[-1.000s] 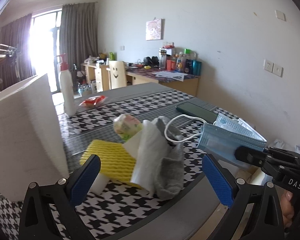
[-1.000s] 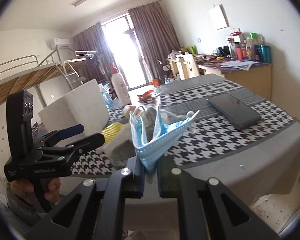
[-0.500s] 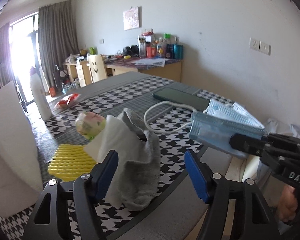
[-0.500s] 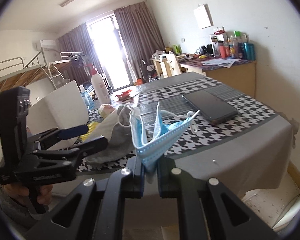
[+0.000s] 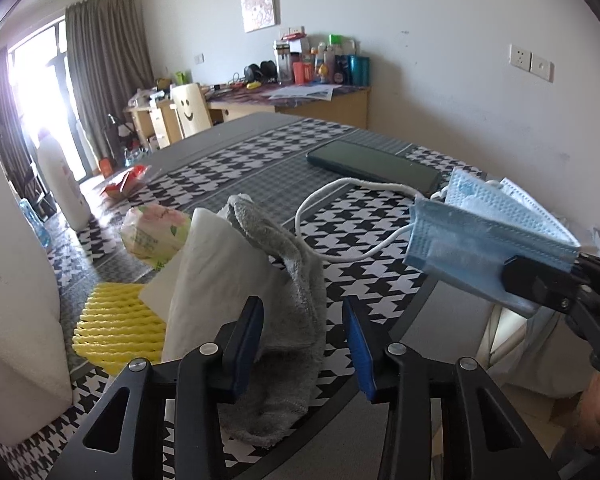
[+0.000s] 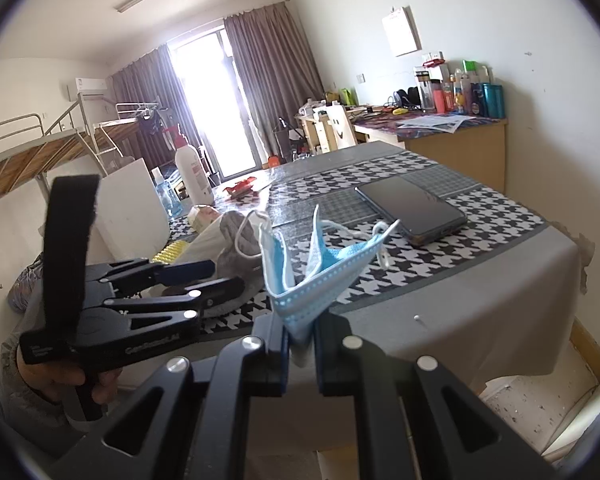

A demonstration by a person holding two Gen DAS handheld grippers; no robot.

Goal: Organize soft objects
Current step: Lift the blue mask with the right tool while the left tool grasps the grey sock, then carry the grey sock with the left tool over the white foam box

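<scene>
- At the near edge of the black-and-white houndstooth tablecloth [image 5: 228, 176], the left gripper [image 5: 303, 342] stands partly spread, its blue pads flanking the limp grey towelling cloth [image 5: 296, 312], which leans against a white folded tissue [image 5: 216, 268].
- Above the table edge, the right gripper [image 6: 302, 346] is pressed together, pinching a crumpled light-blue pleated face mask [image 6: 320, 268] held off the cloth.
</scene>
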